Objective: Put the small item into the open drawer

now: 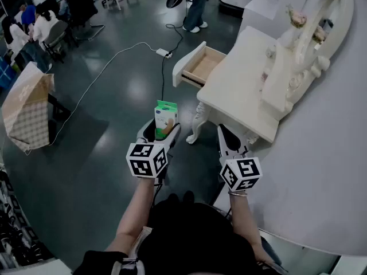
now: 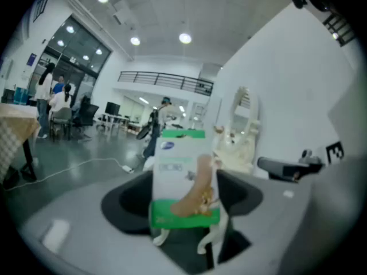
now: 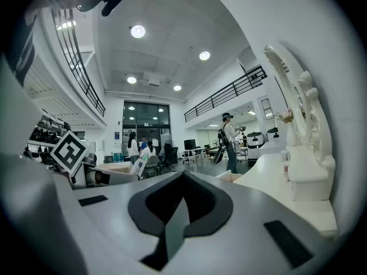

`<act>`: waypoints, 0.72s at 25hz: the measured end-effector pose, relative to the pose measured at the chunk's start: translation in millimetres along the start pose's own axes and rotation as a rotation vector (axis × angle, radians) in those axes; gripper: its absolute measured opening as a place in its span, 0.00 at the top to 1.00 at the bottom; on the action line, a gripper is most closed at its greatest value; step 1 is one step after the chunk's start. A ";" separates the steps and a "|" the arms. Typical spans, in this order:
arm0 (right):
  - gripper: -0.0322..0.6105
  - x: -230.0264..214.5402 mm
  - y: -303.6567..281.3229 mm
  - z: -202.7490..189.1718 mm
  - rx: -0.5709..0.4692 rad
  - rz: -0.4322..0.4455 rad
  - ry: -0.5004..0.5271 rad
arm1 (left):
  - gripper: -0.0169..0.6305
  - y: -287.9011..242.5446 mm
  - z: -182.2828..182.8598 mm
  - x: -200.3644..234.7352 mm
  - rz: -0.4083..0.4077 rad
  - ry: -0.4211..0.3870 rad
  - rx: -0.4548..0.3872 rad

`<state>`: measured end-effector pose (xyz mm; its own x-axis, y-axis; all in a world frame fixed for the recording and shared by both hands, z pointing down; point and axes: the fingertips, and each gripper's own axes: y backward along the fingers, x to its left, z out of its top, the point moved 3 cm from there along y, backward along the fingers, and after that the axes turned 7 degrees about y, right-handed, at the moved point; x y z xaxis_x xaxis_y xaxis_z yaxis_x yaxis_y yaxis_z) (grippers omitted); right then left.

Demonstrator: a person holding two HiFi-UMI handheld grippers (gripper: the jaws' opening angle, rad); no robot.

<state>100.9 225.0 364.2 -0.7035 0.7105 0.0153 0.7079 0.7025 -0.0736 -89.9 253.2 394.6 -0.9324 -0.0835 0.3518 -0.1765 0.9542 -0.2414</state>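
Observation:
A small white and green box with a foot pictured on it stands upright between the jaws of my left gripper, which is shut on it and holds it in the air over the dark floor. In the left gripper view the box fills the gap of that gripper. The open wooden drawer sticks out of the cream dressing table, ahead and to the right of the box. My right gripper hangs near the table's front corner, shut, with nothing in it.
A mirror with an ornate frame stands on the dressing table by the white wall. A power strip with cables lies on the floor beyond the drawer. A person stands further off. A checkered covered table is at the left.

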 end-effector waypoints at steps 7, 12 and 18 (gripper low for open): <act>0.95 0.3 8.7 -4.9 0.001 0.044 -0.029 | 0.43 -4.3 -7.0 -10.6 0.015 -0.008 0.021; 0.96 -3.7 12.7 -0.1 -0.020 0.044 -0.043 | 0.43 -11.8 -5.3 -15.0 0.029 -0.018 0.017; 0.95 -12.1 1.7 -3.8 -0.013 0.037 -0.054 | 0.43 -29.8 -5.5 -12.9 0.033 -0.028 0.033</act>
<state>110.8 217.8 367.7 -0.6788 0.7332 -0.0411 0.7342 0.6763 -0.0601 -70.9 227.4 402.2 -0.9463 -0.0605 0.3174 -0.1552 0.9467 -0.2823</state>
